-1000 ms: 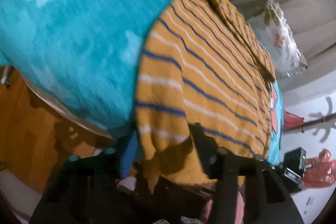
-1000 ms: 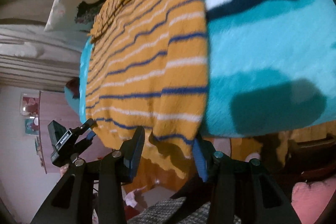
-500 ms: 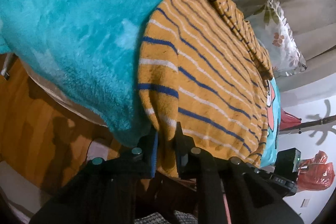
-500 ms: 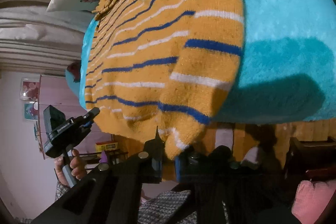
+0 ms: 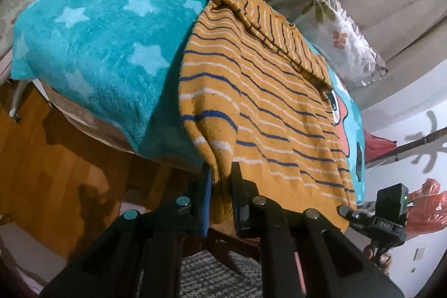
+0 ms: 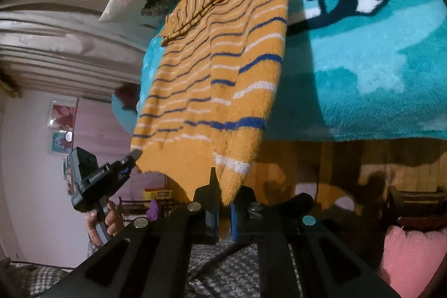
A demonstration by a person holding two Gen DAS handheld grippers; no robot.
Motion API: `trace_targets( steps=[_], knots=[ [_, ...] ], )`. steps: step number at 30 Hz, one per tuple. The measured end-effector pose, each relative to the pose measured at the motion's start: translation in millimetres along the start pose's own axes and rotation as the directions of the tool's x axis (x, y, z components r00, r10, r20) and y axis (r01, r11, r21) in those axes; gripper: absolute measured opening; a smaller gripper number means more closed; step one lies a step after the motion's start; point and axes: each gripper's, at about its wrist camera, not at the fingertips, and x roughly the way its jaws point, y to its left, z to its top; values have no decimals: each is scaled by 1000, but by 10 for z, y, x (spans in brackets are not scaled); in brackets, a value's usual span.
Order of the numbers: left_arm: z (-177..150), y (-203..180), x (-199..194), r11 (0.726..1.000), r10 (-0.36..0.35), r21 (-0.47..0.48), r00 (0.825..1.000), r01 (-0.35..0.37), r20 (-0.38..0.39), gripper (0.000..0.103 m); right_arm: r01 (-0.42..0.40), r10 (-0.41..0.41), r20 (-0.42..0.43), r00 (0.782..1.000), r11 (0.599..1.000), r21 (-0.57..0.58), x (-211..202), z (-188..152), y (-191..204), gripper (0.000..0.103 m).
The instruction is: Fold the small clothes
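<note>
A small knitted sweater (image 5: 259,102) — mustard yellow with thin blue and white stripes — lies on a fluffy turquoise blanket (image 5: 106,46) patterned with pale stars and, further along, a cartoon face in white, coral and navy. Its ribbed hem hangs past the blanket's near edge, above a wooden floor (image 5: 47,158).

The left claw (image 5: 220,175) is clamped on one hem corner, the soft knit bunched into a narrow fold between its black fingers. The right claw (image 6: 223,200) grips the opposite hem corner the same way, jaws nearly together with the fabric pinched between blue-lined pads. Between the two corners the hem sags in a shallow curve.

At the sweater's far end its collar and a sleeve lie rumpled in a ridge. Beyond the blanket rest printed cushions (image 5: 346,43), smooth and pale.
</note>
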Motion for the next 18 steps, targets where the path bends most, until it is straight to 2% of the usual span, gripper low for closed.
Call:
trace_targets(
  steps=[6,10,13,16,17,18],
  knots=[
    [377,-126,-40,1000,-18,-1,999,18,48,12,5,-4,31,999,999,-42,-17,225,183,6],
    [885,-252,-9,999,-39,29,995,37,90,12,7,1,86,996,996,-92,-103,591,410,6],
    [1406,-413,110,997,-53,61,990,45,131,12,27,-10,137,990,992,-123,-128,1076,635,6],
    [1962,-632,324,994,-61,95,985,46,160,11,86,-53,205,977,984,-154,-87,1679,861,6],
    [2165,-698,427,994,-61,99,984,45,165,3,94,-61,216,975,985,-147,-57,1839,907,6],
    [2359,-738,526,994,-62,103,984,45,168,0,105,-72,229,971,985,-135,-18,2064,924,6]
  ],
)
